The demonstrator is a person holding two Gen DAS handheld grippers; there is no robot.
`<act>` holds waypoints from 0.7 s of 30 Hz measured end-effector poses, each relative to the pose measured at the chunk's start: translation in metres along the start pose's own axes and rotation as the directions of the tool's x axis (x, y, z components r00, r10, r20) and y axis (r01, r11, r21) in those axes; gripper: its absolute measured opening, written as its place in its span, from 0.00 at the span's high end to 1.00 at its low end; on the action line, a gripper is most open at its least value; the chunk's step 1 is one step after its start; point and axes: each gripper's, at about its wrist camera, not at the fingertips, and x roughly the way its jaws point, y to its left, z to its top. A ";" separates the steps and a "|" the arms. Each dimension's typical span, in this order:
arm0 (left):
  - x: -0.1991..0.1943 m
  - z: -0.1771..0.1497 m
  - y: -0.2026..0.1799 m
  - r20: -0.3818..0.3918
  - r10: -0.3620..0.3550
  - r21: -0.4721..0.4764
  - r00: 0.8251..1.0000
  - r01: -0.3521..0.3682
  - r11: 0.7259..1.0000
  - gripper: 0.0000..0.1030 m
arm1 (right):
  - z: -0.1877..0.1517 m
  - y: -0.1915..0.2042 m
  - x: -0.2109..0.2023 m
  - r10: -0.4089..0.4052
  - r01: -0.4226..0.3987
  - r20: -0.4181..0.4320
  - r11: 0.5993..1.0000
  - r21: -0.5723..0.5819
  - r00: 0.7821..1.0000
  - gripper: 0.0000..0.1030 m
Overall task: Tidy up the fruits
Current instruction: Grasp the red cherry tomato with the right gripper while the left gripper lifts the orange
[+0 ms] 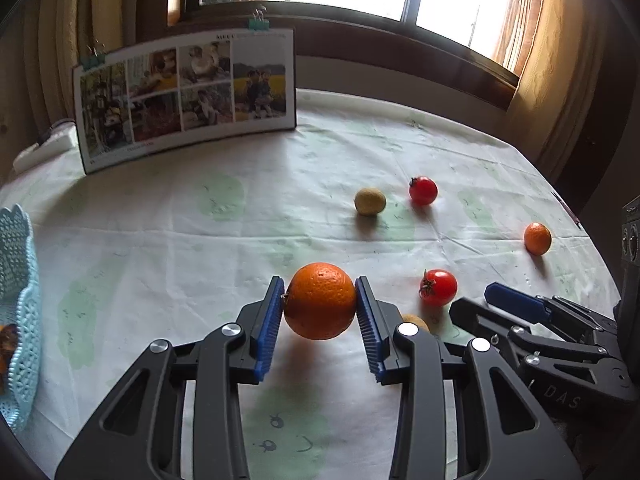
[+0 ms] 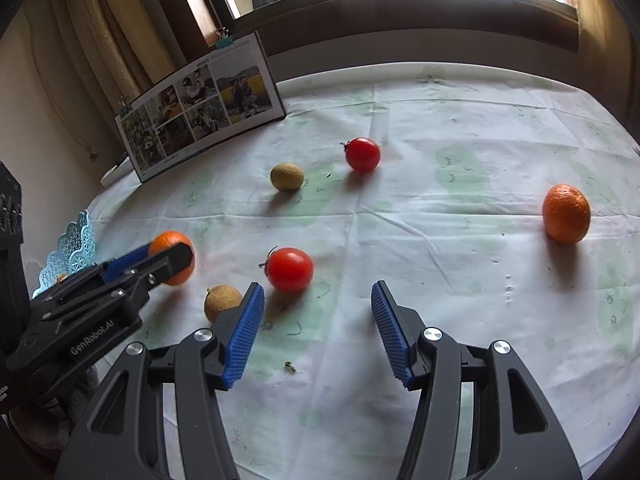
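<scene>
Your left gripper (image 1: 320, 300) has its two blue ribbed pads closed on the large orange (image 1: 320, 300), one pad on each side at the widest part, and the shadow under the fruit suggests it is lifted a little off the tablecloth (image 1: 160, 220). I judge this orange firm and rather heavy with a bumpy skin, so the ribs should grip it well; hold at the middle as now, because higher or lower the round shape may slip out. Your right gripper (image 2: 318, 320) is wide open and holds nothing; it hangs over a bare part of the cloth. From the right wrist view, the nearer tomato (image 2: 289, 269) is at 11 o'clock just past the left pad, and a small brownish fruit (image 2: 222, 302) lies beside that pad at 10 o'clock. The tomato looks smooth and soft, so take it gently across its middle, not on the stalk. Farther away, a greenish fruit (image 2: 287, 176) and a second tomato (image 2: 362, 154) are at 12 o'clock, and a smaller orange (image 2: 566, 214) is well apart at 2 o'clock. The blue lace basket (image 1: 18, 300) stands at 9 o'clock of the left view, and probably the held orange belongs there.
</scene>
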 end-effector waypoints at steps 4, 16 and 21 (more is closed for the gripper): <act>-0.011 0.002 0.002 0.041 0.029 0.001 0.999 -0.029 1.000 0.63 | 0.004 0.009 0.003 -0.003 0.003 -0.005 0.999 -0.037 1.000 0.50; -0.022 0.006 0.013 0.072 0.068 -0.030 0.995 -0.066 0.997 0.64 | 0.016 0.027 0.027 -0.032 0.027 -0.040 0.993 -0.115 0.999 0.68; -0.023 0.006 0.014 0.076 0.078 -0.036 0.994 -0.075 0.997 0.63 | 0.017 0.025 0.021 -0.024 0.021 -0.031 0.996 -0.091 0.999 0.70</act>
